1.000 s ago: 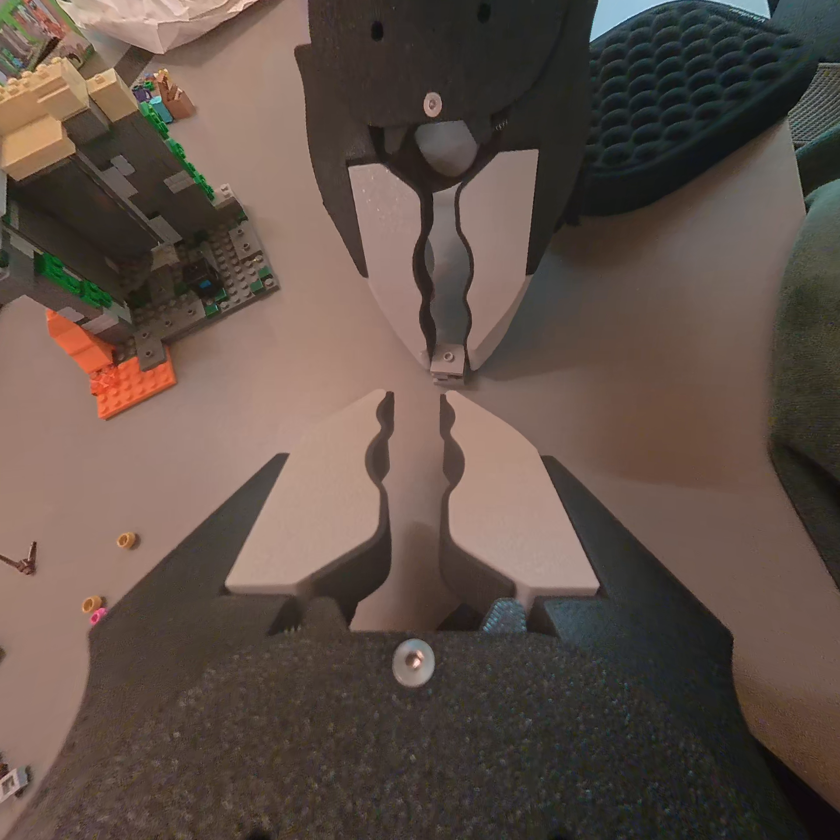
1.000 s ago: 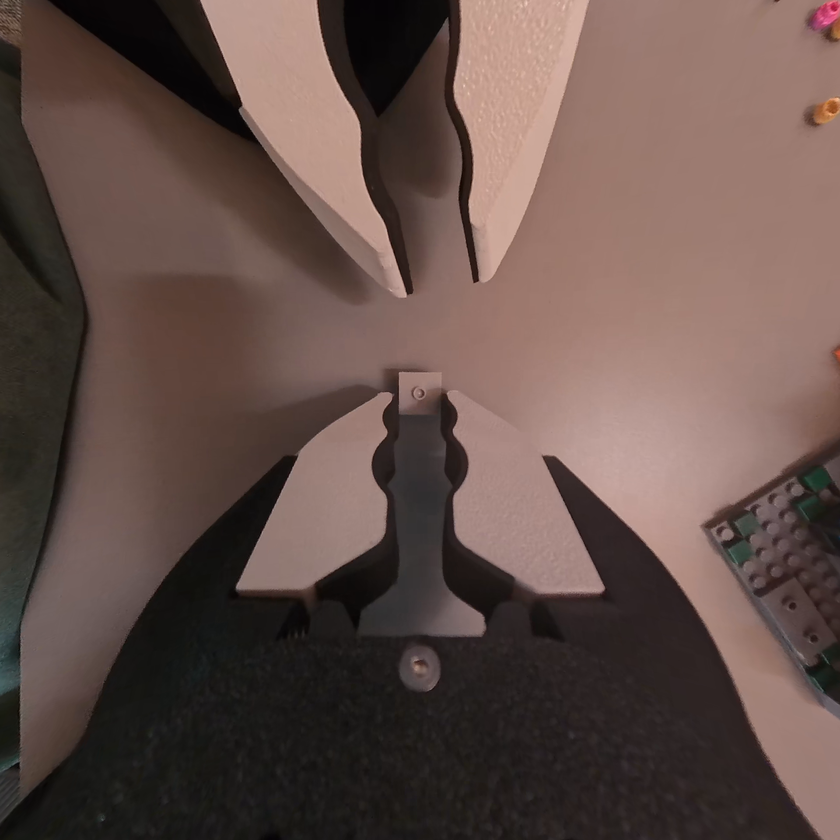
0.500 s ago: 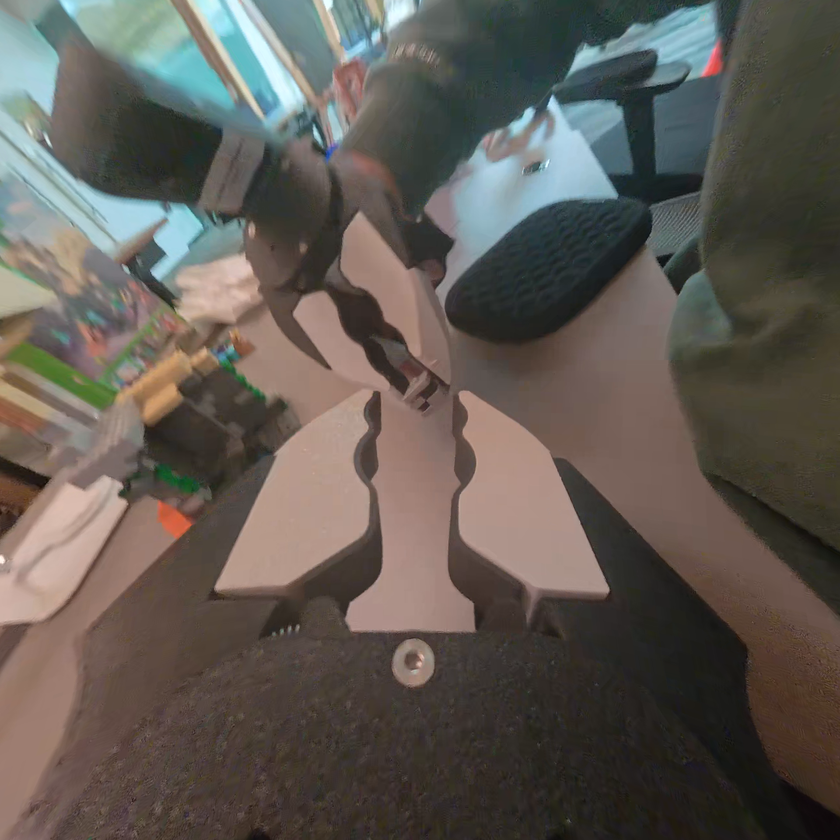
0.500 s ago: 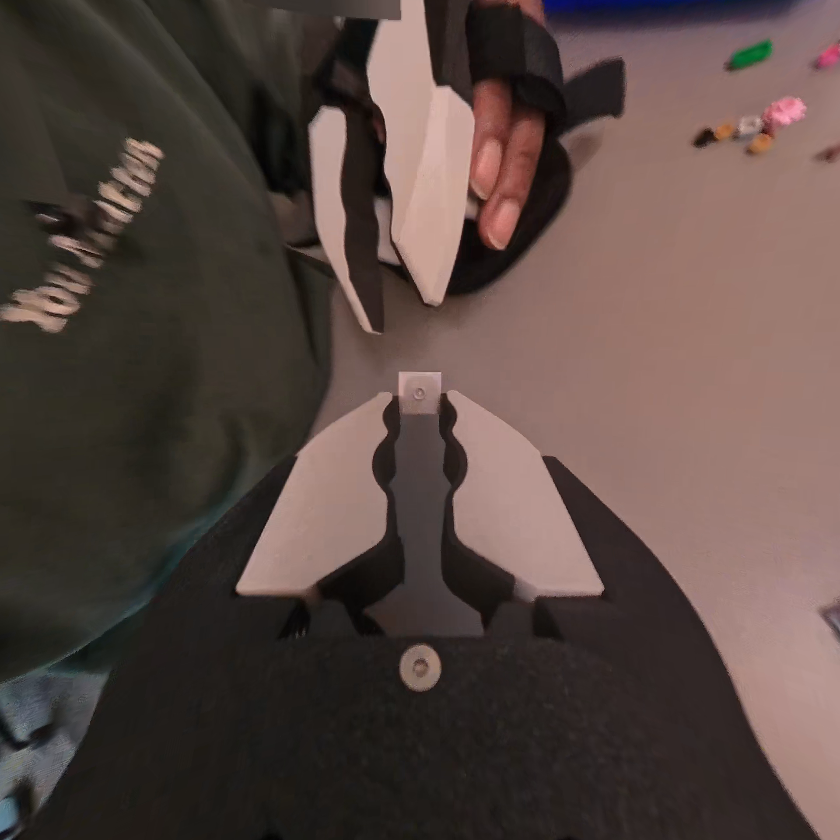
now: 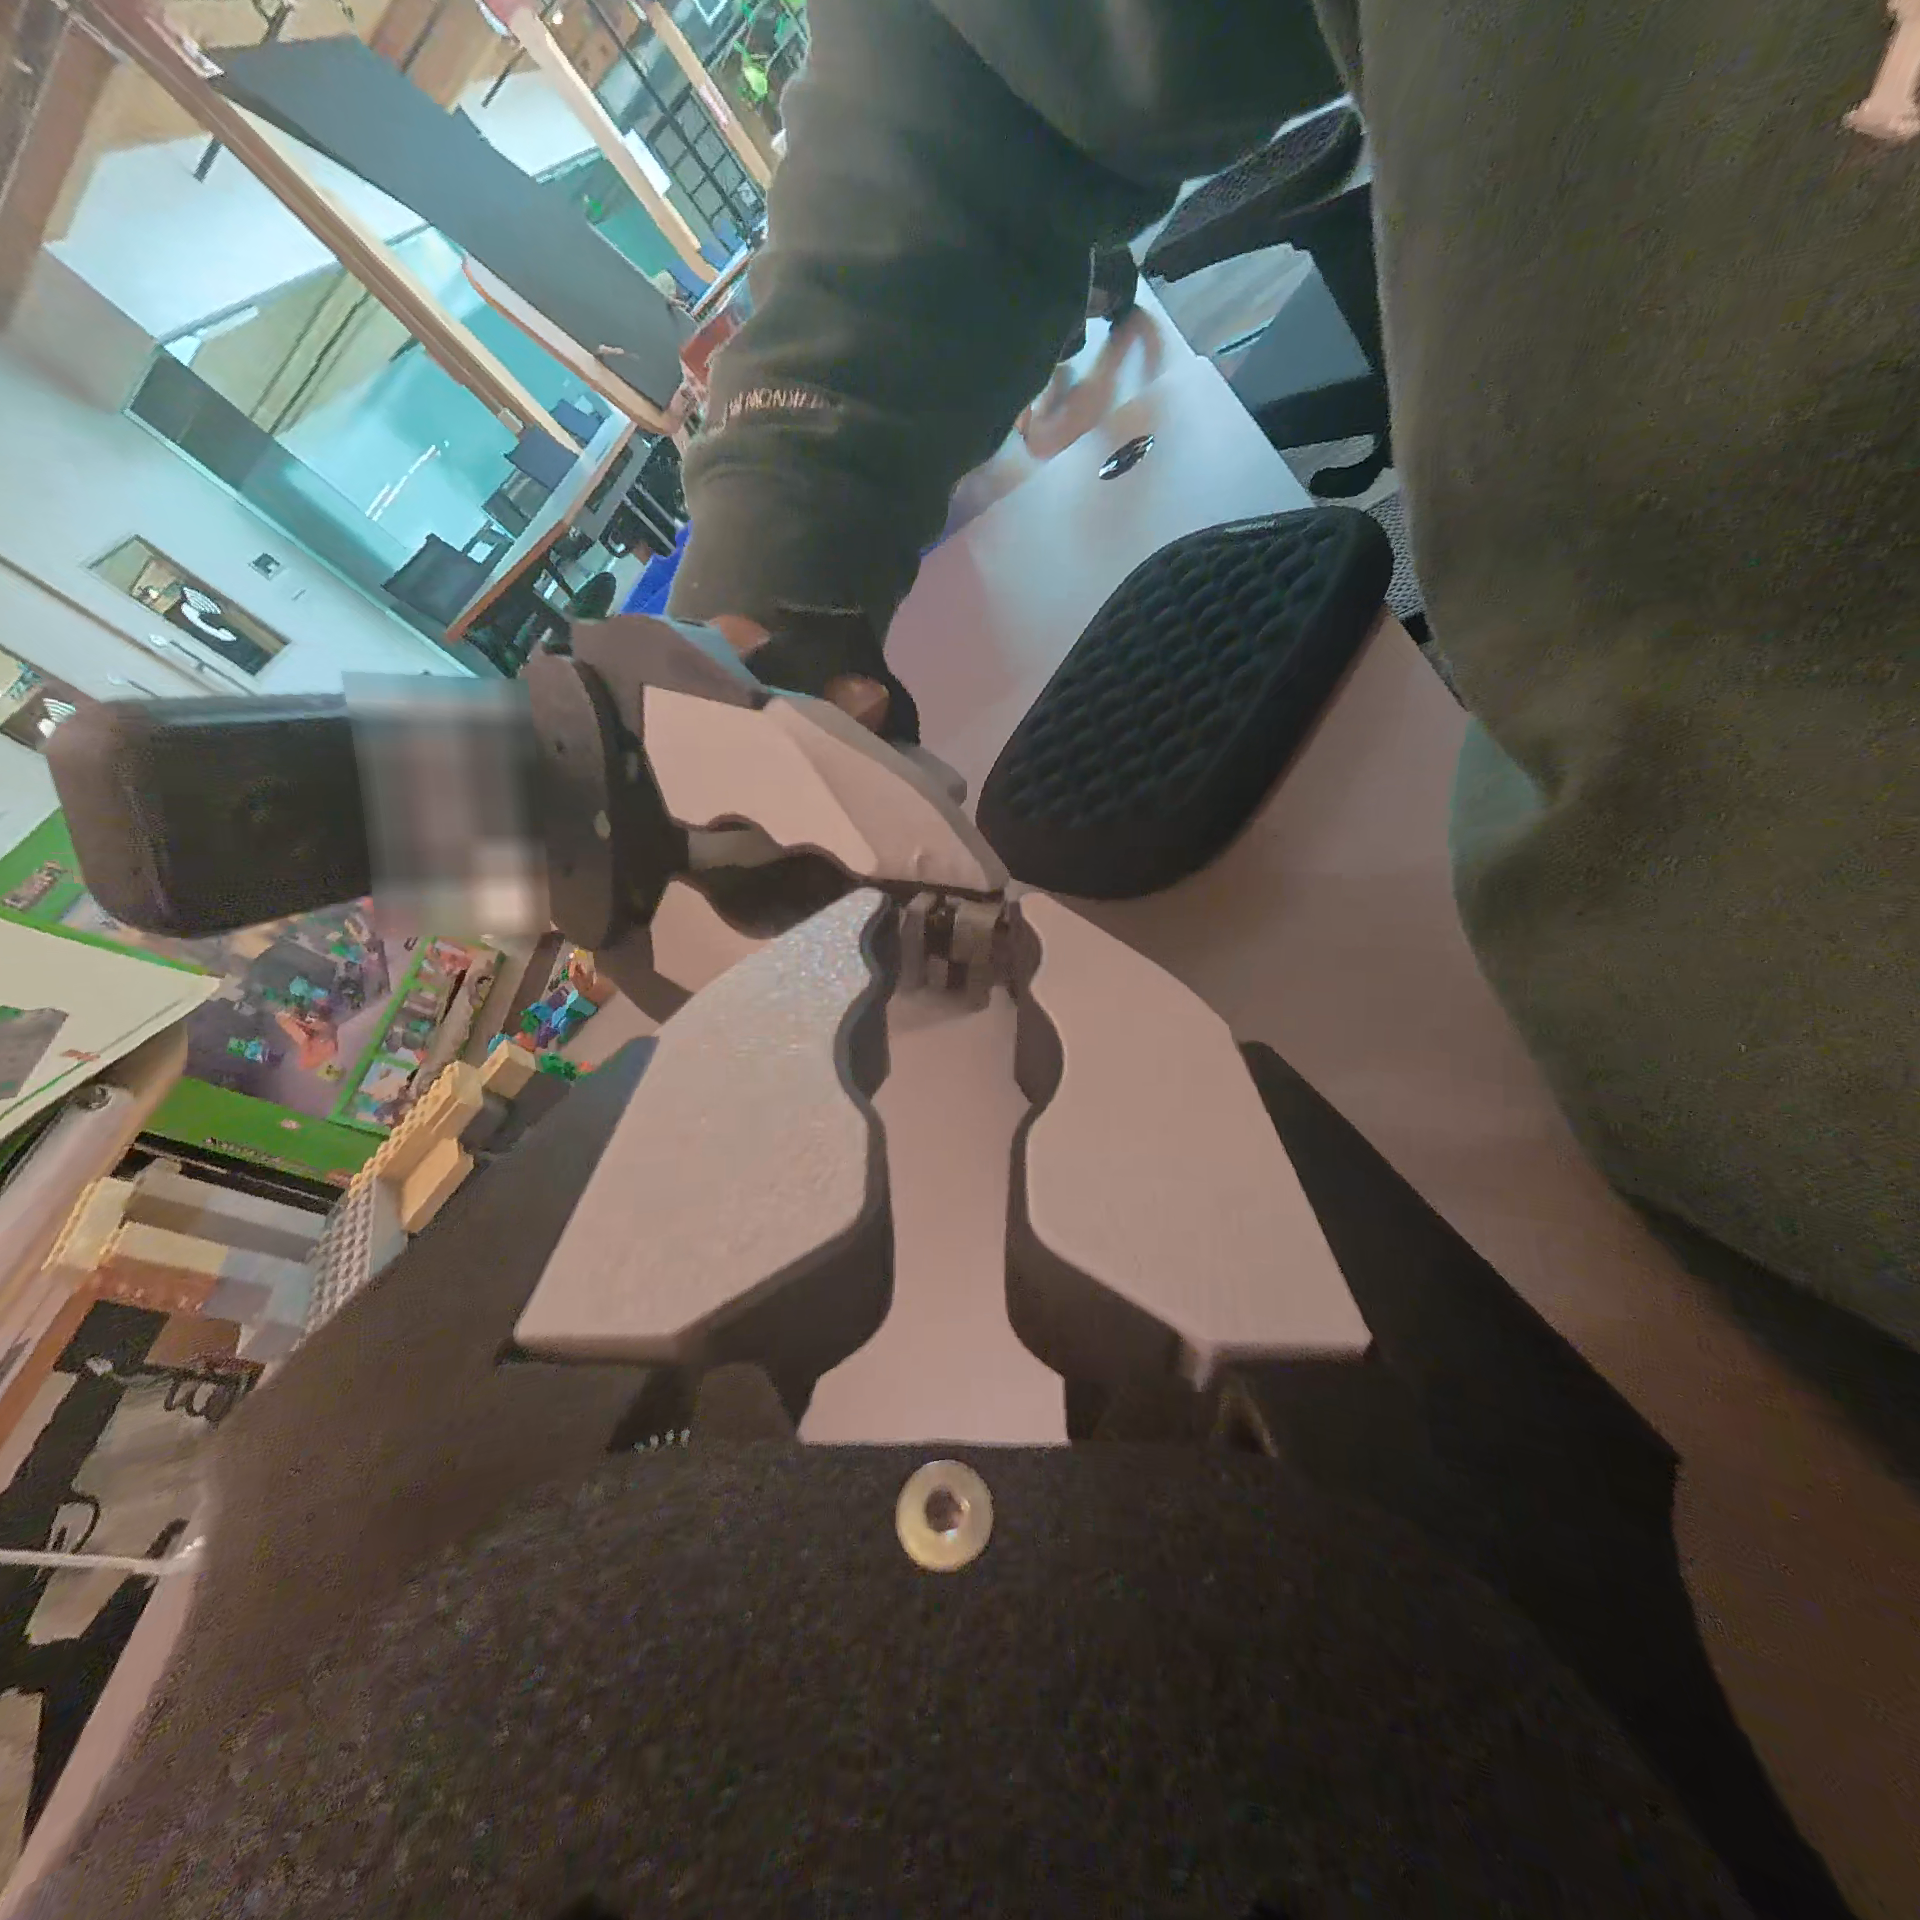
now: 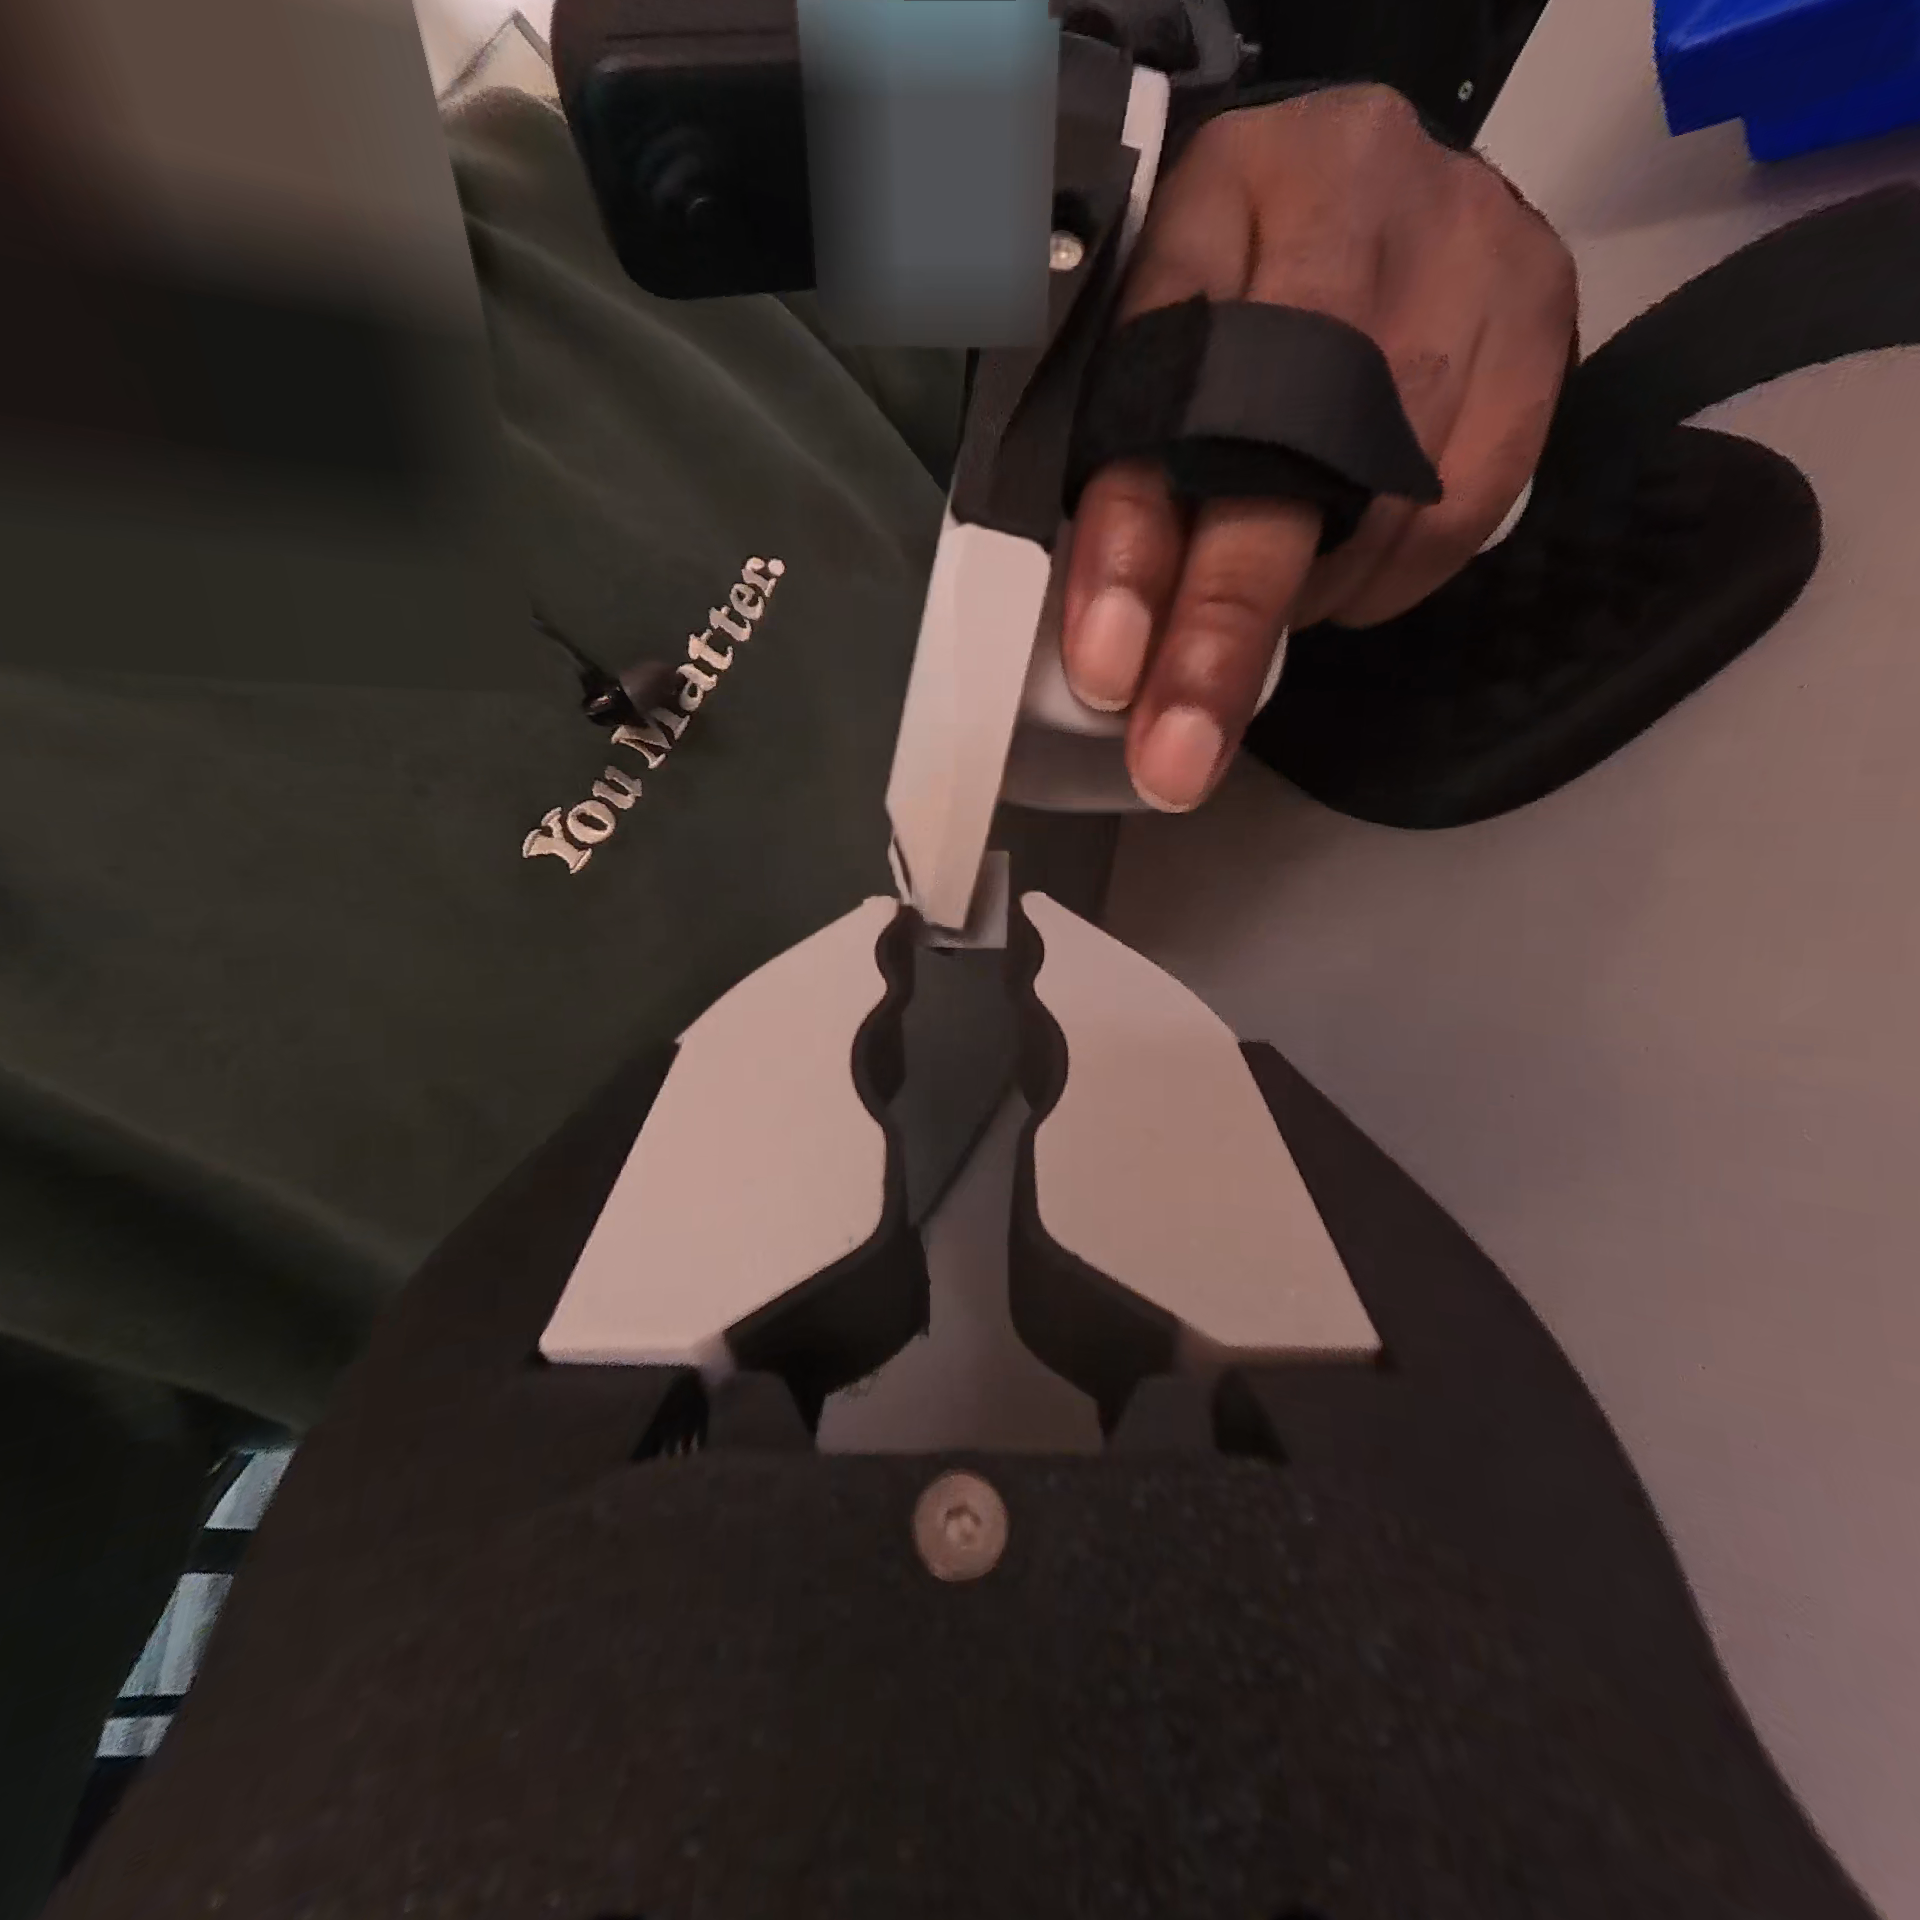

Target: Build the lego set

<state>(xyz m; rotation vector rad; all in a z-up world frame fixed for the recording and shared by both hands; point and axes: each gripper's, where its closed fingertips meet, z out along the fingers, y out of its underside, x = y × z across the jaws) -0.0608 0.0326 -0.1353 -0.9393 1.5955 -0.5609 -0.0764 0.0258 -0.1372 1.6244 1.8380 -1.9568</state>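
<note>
here the right gripper (image 6: pixel 961 914) is clamped on a small grey lego piece (image 6: pixel 987 914) at its tips. the left gripper (image 5: pixel 951 940) stands partly open, its fingers either side of the same piece, which shows at (image 5: pixel 951 951); whether they touch it is unclear. the half-built lego set (image 5: pixel 416 1143) sits off on the table (image 5: pixel 1455 1091), near a black cushion (image 5: pixel 1184 707).

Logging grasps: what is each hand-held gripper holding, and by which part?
Right hand-held gripper pinches a small grey Lego piece at its fingertips; left hand-held gripper closes around it, grip unclear.
</note>
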